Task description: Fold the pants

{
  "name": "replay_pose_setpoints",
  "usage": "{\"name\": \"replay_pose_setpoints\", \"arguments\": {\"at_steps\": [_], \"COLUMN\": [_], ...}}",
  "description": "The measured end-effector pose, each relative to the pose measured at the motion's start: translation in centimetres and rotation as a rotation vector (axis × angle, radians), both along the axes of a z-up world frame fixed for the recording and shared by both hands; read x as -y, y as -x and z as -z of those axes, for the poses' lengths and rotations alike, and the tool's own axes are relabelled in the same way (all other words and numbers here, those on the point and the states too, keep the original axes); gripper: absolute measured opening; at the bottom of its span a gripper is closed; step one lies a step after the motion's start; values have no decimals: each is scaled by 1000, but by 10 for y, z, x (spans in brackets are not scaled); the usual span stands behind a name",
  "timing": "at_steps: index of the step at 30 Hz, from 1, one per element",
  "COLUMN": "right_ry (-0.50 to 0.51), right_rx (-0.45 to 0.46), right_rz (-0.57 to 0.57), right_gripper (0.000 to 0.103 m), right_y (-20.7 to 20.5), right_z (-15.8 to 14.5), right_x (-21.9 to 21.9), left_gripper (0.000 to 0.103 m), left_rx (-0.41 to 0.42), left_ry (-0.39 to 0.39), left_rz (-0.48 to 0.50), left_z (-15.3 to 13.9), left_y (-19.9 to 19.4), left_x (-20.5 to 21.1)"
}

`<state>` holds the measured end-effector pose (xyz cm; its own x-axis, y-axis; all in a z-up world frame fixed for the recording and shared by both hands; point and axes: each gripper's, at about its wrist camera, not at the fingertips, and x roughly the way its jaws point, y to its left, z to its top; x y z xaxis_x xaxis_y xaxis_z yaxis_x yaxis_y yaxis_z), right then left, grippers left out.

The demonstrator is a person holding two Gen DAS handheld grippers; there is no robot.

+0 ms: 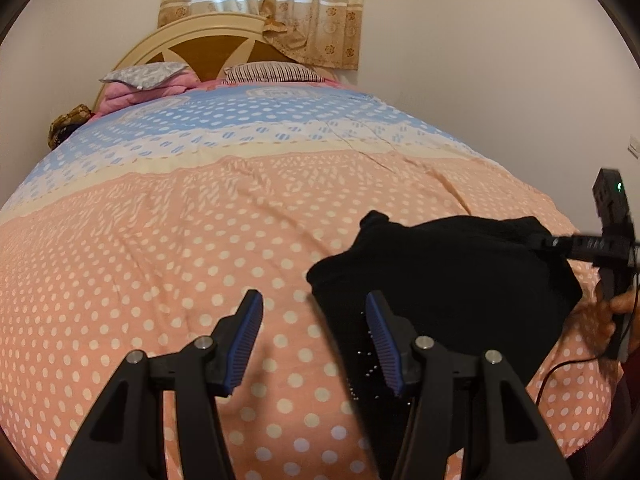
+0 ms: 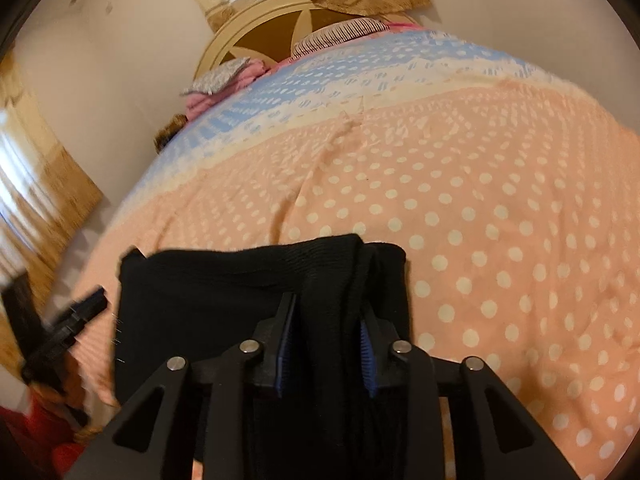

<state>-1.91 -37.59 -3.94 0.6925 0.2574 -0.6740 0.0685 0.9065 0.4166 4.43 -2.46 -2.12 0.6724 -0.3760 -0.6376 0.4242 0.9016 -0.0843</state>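
The black pants lie bunched on the pink polka-dot bedspread, at the right in the left wrist view. My left gripper is open and empty, just left of the pants' near edge, its right finger over the cloth. My right gripper is shut on a thick fold of the black pants, with cloth bulging between the blue pads. The right gripper also shows at the far right of the left wrist view, at the pants' far edge.
The bedspread has blue and white bands further up. Pillows and a wooden headboard are at the far end, with curtains behind. A wall runs on the right. A hand holds the right tool.
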Motion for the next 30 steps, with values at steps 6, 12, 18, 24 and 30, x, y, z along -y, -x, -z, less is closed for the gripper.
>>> {"name": "replay_pose_setpoints", "arguments": {"at_steps": [6,12,18,24,30], "right_ry": [-32,96,119,36,-34], "right_rx": [150,98,-40,32,64], "right_rz": [210,46,54,98,129], "right_gripper": [34,34,34,34,35], "right_y": [46,68,50,56,65], "right_z": [-38,-44,3,9,12], "right_x": [29,-34,-53,-42,-36], "left_gripper": [62,62,63,85,98], "left_rx": [26,43,-34,-40,-124], "left_ry": [-26,-26,-165,-162,-83], "left_rz": [-3,55,-5,-62,-87], "left_z": [0,-7,20,25,28], "left_y": [3,8,-5,-7,-9], "left_x": [7,43,79,70,50]}}
